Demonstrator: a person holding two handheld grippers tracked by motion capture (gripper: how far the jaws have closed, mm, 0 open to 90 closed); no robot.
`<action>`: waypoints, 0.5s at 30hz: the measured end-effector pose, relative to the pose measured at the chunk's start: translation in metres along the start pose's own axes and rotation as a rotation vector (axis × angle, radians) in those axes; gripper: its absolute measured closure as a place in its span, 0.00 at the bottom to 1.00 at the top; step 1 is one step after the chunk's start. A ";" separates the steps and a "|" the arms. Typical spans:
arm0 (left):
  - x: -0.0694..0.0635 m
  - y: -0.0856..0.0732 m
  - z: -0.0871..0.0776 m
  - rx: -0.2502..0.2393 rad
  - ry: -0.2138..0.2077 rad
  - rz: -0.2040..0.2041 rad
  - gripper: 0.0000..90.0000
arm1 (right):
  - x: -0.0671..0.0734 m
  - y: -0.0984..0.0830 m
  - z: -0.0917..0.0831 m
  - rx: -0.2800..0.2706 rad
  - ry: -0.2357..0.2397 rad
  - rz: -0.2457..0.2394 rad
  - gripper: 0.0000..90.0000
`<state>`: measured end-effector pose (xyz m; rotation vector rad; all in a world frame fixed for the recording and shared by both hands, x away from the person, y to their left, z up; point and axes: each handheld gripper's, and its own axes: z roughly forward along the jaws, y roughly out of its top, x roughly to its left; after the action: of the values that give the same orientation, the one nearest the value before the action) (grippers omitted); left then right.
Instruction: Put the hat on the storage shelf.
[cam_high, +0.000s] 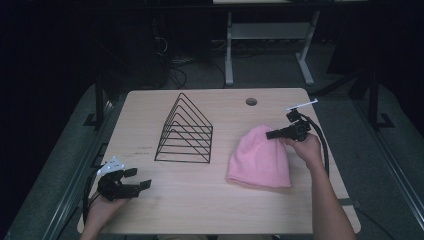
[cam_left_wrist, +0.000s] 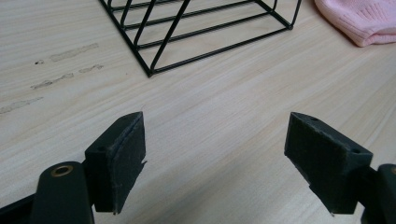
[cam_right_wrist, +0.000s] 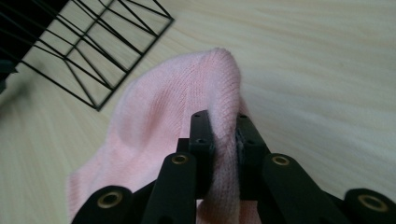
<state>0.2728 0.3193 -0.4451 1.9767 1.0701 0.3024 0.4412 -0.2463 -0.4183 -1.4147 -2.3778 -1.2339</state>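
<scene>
table (cam_high: 210, 200): light wood-grain top with a round hole (cam_high: 251, 102) near the far edge and faint scuff marks (cam_left_wrist: 65, 53) on the left part of the surface.

wire rack (cam_high: 184, 131): black, triangular, several nested frames, standing upright at the middle of the table, slightly left of centre; its near corner appears at the top of the left gripper view.

pink knit hat (cam_high: 261, 157): ribbed beanie lying on the table right of the rack and apart from it, brim toward the person, crown end lifted into a pinched fold.

right gripper (cam_right_wrist: 223, 135): held in the person's right hand (cam_high: 305, 147) at the hat's far right edge; jaws clenched on a ridge of pink knit, the fabric squeezed between both pads and bulging above them.

left gripper (cam_left_wrist: 215, 154): held in the left hand (cam_high: 102, 207) near the table's front left corner, well apart from rack and hat; jaws spread wide, released, bare tabletop between them. grey plate (cam_high: 111, 166) on top, cable (cam_high: 88, 187) trailing off the table edge.
</scene>
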 end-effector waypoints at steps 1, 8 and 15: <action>0.000 0.000 -0.001 0.004 0.001 0.002 0.23 | 0.003 0.001 -0.002 -0.010 0.005 -0.007 0.89; 0.000 0.000 0.000 0.000 -0.004 0.002 0.23 | 0.023 0.005 -0.013 -0.053 0.029 -0.072 0.89; -0.003 -0.001 0.002 0.010 -0.013 0.005 0.24 | 0.050 0.011 -0.029 -0.089 0.049 -0.165 0.90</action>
<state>0.2719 0.3164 -0.4462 1.9882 1.0603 0.2873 0.4132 -0.2295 -0.3691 -1.2146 -2.4777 -1.4123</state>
